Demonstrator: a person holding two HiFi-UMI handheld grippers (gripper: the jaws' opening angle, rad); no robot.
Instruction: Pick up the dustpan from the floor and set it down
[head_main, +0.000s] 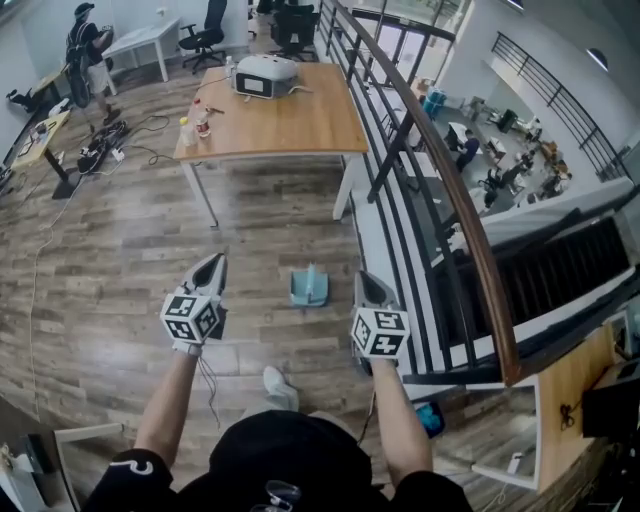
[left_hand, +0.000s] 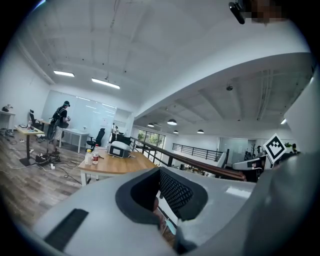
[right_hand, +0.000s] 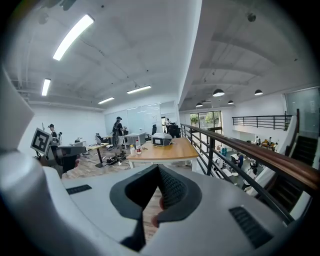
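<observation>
The blue dustpan (head_main: 309, 287) lies on the floor (head_main: 120, 250) ahead, between the two claws. Left claw (head_main: 216, 264) and right claw (head_main: 366, 281) are both clenched, holding nothing. Best to open one before stooping, then close on the handle — minding the railing (head_main: 440, 180) alongside.

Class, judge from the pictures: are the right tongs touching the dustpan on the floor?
Apart. The head view shows a strip of bare floor between the right tongs and the dustpan.
</observation>
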